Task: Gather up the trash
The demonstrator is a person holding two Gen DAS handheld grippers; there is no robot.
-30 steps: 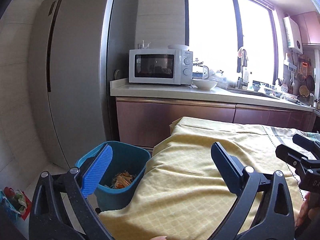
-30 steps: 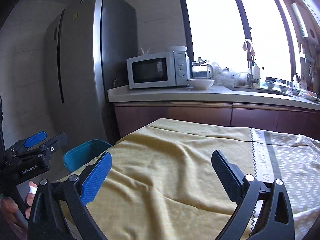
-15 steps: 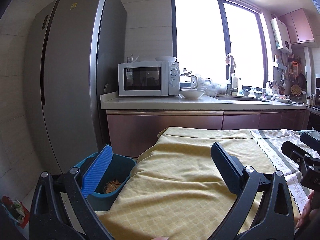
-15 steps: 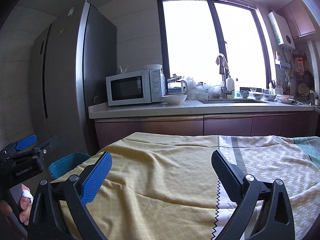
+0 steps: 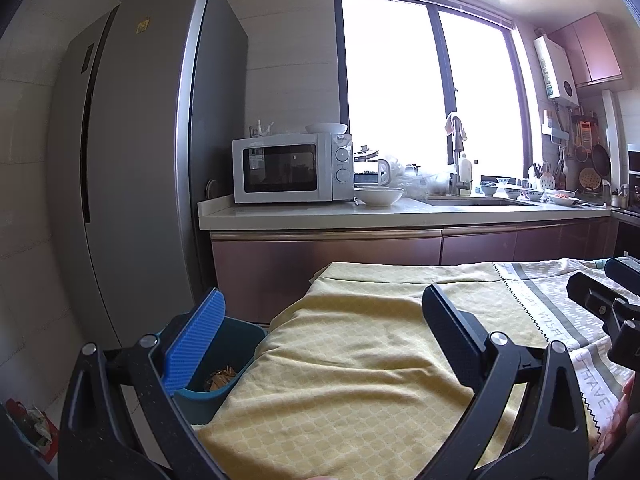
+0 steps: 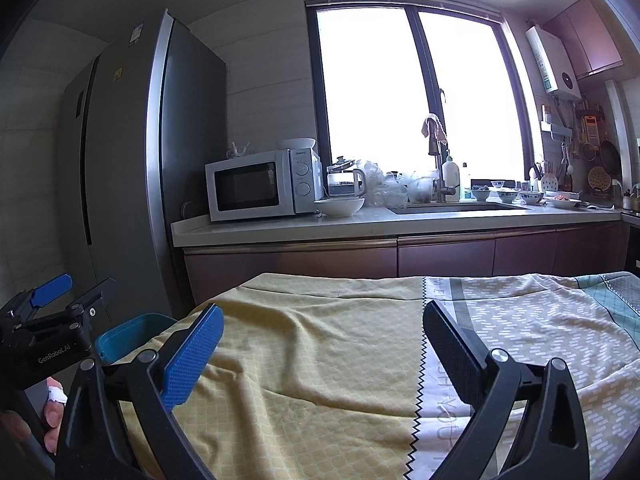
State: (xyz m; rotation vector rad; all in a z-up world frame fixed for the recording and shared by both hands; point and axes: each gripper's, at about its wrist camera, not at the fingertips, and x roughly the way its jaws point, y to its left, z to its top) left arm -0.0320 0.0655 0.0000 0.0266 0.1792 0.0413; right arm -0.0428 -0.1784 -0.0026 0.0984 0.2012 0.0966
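A bright kitchen, and in front of its counter a worktop draped in a yellow checked cloth (image 5: 344,360) that now lies bare. Off the cloth's left edge stands the teal plastic bin (image 5: 224,364), scraps inside. Both views have lifted from it since a second ago. The left hand-held gripper (image 5: 320,340) and right hand-held gripper (image 6: 320,348) hover spread and empty; collecting looks finished, with free room above the cloth.

Teal bin (image 5: 224,364) beside table, orange scraps (image 5: 220,378) inside.
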